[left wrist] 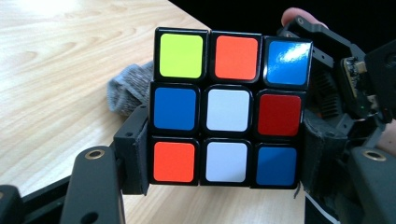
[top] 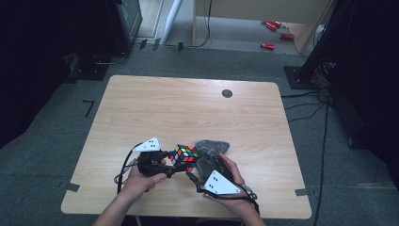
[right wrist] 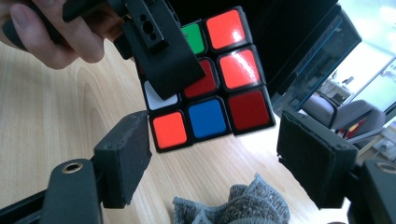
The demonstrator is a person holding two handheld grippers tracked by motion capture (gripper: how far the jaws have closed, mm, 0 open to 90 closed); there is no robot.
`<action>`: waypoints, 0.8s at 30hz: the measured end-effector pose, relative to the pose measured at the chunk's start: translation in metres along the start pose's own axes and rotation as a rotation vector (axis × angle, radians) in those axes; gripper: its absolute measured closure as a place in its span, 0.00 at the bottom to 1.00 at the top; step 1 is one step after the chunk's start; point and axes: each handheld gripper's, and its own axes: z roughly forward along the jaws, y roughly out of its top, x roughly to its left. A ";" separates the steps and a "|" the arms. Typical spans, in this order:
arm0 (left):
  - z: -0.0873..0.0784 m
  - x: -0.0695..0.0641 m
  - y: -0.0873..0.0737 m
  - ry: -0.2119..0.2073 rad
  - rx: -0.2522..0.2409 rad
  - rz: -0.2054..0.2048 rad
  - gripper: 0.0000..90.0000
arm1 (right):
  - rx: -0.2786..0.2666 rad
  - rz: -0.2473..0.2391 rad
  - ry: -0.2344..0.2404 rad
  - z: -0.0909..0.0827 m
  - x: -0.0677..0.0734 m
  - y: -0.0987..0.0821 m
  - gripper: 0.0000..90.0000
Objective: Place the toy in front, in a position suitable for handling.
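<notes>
A scrambled Rubik's cube (top: 184, 156) hangs just above the wooden table (top: 188, 108) near its front edge. My left gripper (top: 175, 162) is shut on it; in the left gripper view both pads press on the sides of the cube (left wrist: 227, 107), at its bottom layer. My right gripper (top: 203, 165) stands open right beside it. In the right gripper view its jaws are spread below the cube (right wrist: 219, 88) without touching it, and one left fingertip (right wrist: 163, 51) lies across the cube's face. A crumpled grey cloth (top: 212, 147) lies on the table just behind the cube.
A small black round mark (top: 227, 93) sits near the table's far edge. Dark cabinets and cables (top: 324, 103) flank the table on the floor. Red objects (top: 273, 33) lie on the floor far behind.
</notes>
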 end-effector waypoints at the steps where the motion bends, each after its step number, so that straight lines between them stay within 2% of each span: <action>1: 0.001 0.000 0.000 -0.006 0.003 -0.002 0.38 | 0.002 -0.012 -0.003 0.001 0.001 0.000 0.29; 4: 0.004 -0.002 0.000 -0.039 0.029 -0.004 0.38 | 0.012 -0.065 -0.008 0.004 0.005 0.000 0.29; 7: 0.007 -0.004 0.000 -0.034 0.049 0.005 0.38 | 0.040 -0.123 -0.033 0.006 0.009 0.001 0.33; 10: 0.007 -0.001 0.000 -0.044 0.056 -0.013 0.38 | 0.051 -0.145 -0.035 0.005 0.011 0.002 0.37; 13: 0.008 -0.001 0.000 -0.046 0.056 -0.004 0.37 | 0.054 -0.126 -0.026 0.005 0.010 0.002 0.38; 15: 0.007 -0.002 0.000 -0.034 0.053 0.031 0.35 | 0.055 -0.095 -0.013 0.004 0.008 0.002 0.38; 16: 0.006 -0.003 0.001 -0.019 0.044 0.048 0.33 | 0.059 -0.084 -0.011 0.004 0.007 0.001 0.38; 20: -0.003 -0.001 0.003 0.012 -0.015 0.067 0.29 | 0.099 -0.052 -0.024 0.002 0.000 -0.003 0.38; 21: -0.005 0.000 0.002 0.031 -0.031 0.081 0.29 | 0.110 -0.035 -0.033 0.001 -0.003 -0.004 0.38; 22: -0.006 0.000 0.002 0.048 -0.038 0.098 0.28 | 0.124 0.006 -0.040 0.000 -0.007 -0.006 0.38; 23: -0.006 0.001 0.000 0.096 -0.046 0.135 0.27 | 0.130 0.033 -0.044 -0.001 -0.010 -0.006 0.38; 24: -0.005 0.001 -0.002 0.135 -0.050 0.166 0.27 | 0.142 0.098 -0.045 -0.003 -0.015 -0.007 0.38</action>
